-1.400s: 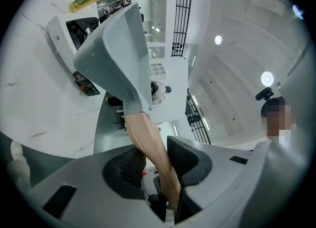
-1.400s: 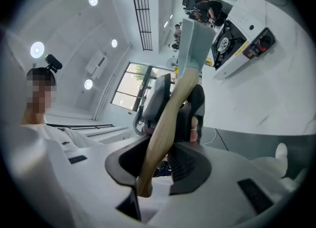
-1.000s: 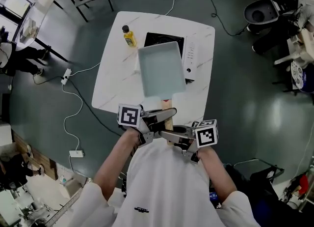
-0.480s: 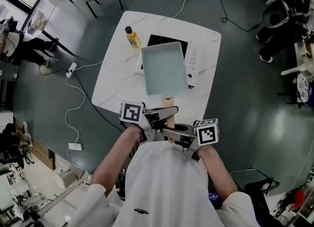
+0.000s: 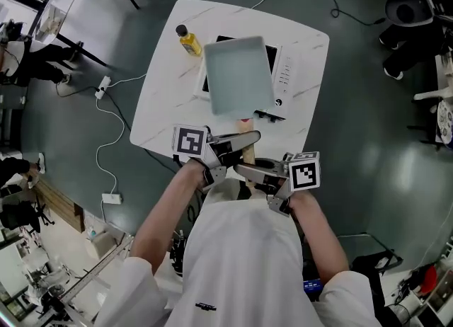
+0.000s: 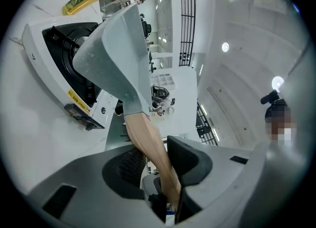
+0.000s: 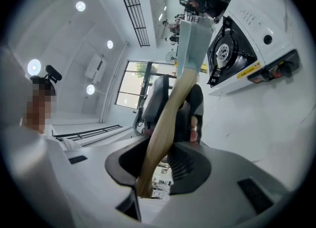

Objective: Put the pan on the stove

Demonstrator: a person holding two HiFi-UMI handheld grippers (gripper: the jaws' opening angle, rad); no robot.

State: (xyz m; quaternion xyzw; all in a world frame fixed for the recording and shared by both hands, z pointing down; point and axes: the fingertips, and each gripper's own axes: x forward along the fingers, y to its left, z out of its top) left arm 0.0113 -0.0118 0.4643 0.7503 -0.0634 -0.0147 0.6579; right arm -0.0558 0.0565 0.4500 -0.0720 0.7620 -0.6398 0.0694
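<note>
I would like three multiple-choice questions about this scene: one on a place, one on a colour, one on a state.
1. Where is the yellow bottle?
A. on the table, beside the stove
B. on the floor
C. on a shelf

2. What colour is the handle of the pan?
A. black
B. light wood
C. red

3. What is the left tool doing?
A. open, empty
B. gripping the handle
C. holding the bottle

Answers: 1 A, it stands on the white top next to the stove. 2 B, the handle looks pale brown. 3 B, its jaws press the handle.
</note>
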